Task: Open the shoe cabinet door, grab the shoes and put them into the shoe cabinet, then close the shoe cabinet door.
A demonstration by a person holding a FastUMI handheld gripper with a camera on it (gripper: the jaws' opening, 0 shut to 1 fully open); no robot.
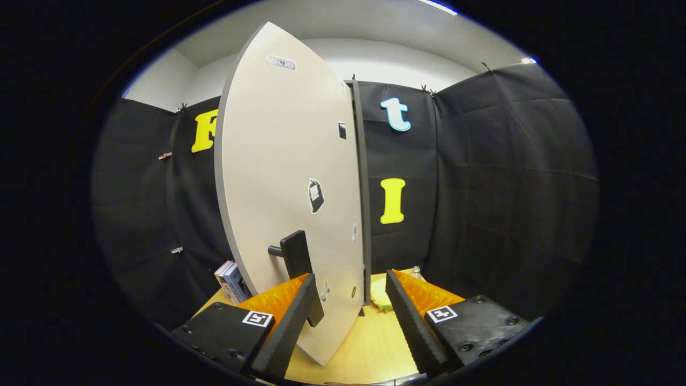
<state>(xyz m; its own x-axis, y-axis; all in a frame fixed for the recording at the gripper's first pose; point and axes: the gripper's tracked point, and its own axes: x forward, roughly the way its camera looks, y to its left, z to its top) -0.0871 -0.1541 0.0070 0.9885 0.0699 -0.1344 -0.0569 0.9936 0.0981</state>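
So the shoe cabinet door [284,193] is swung out toward the camera, pale grey and tall, standing at an angle so its broad face looks back this way; its hinged edge sits against the dark cabinet frame [360,193] just behind it. There's a dark bar handle [297,262] sticking off the door face on a short post, low down; a small dark sticker [316,196] sits higher up near the middle of the panel.

The tool [347,305] is spread wide, nothing pinched; the lower edge of the door sits in the gap between the fingers. The handle's lower end drops right beside the left finger, overlapping its tip; can't tell if it's actually touching.

All of it stands on a light wooden counter [370,348]; a couple of boxes or books [231,281] lean upright behind the door on the left; something pale yellow-green [381,300] lies on the counter just ahead of the right finger, past the door's hinged edge, too hidden to name. Black cloth walls all round.
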